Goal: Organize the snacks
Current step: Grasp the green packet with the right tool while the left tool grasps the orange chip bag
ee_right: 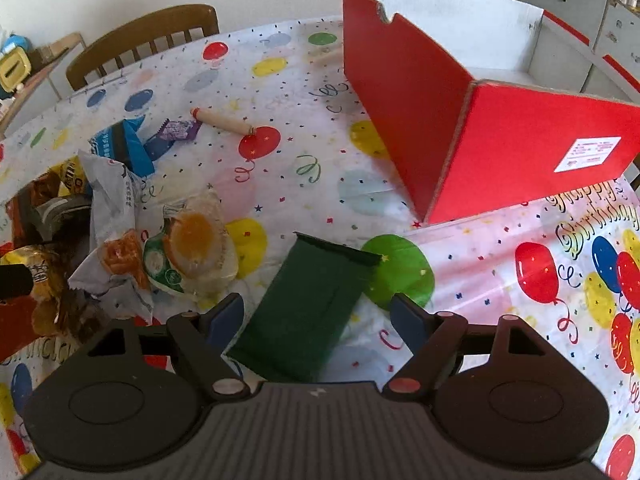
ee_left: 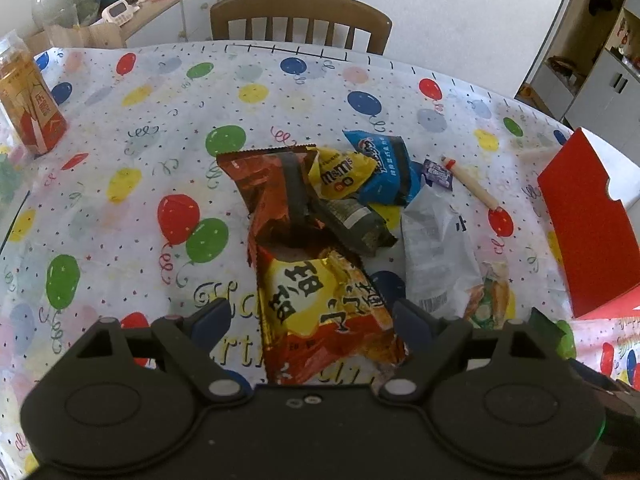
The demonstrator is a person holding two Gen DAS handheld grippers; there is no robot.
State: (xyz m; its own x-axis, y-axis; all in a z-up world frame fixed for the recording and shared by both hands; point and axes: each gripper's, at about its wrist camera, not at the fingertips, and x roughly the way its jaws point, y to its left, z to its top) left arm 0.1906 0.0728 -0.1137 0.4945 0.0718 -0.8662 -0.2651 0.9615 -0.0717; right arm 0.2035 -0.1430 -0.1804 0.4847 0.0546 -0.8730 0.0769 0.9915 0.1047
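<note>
A heap of snack packets lies on the balloon-print tablecloth. My left gripper stands open over the near end of an orange and yellow bag; the bag lies between the fingers and the left pad is clear of it. Behind it lie a yellow M&M's bag, a blue packet and a white packet. My right gripper is open around a dark green packet lying flat; the right pad is clear of it. A red box, open on top, stands beyond it.
A small wooden rolling pin and a purple candy lie past the heap. A clear packet with an egg picture sits left of the green one. An orange drink bottle stands far left. A wooden chair is at the far edge.
</note>
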